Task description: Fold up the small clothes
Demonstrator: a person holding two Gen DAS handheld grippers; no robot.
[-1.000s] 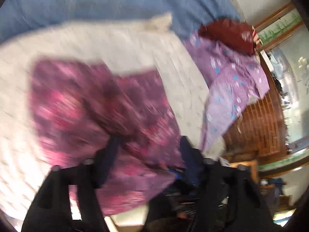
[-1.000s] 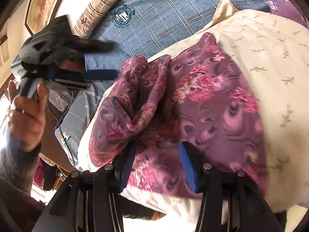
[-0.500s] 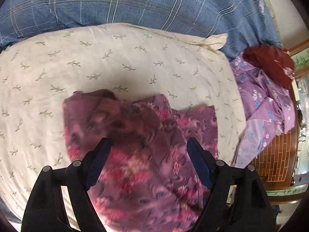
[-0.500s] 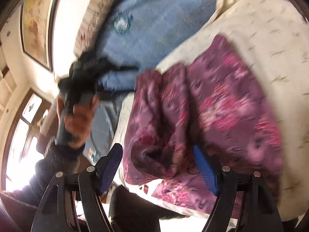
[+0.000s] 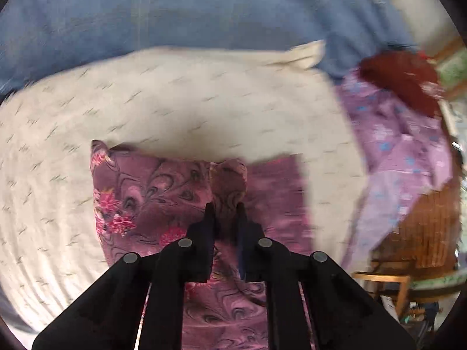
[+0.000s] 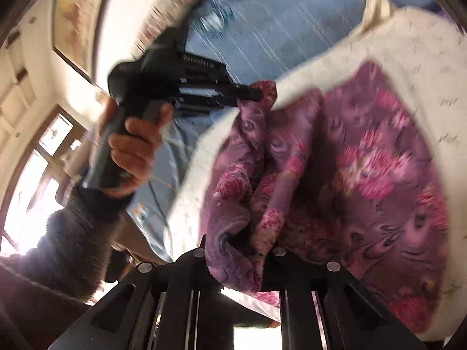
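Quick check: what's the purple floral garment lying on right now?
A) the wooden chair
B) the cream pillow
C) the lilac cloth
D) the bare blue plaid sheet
B: the purple floral garment lies on the cream pillow, itself on the blue sheet.

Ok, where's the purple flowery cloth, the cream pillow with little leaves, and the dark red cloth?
purple flowery cloth (image 5: pixel 151 192), left wrist view, flat patterned part.
cream pillow with little leaves (image 5: pixel 175 93), left wrist view, bare top.
dark red cloth (image 5: pixel 400 78), left wrist view, middle of bundle.

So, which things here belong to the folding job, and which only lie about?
In the job:
- purple floral garment
- left tongs, shut on it
- right tongs, shut on it

Lying about:
- cream pillow
- lilac cloth
- dark red cloth
- blue bedsheet
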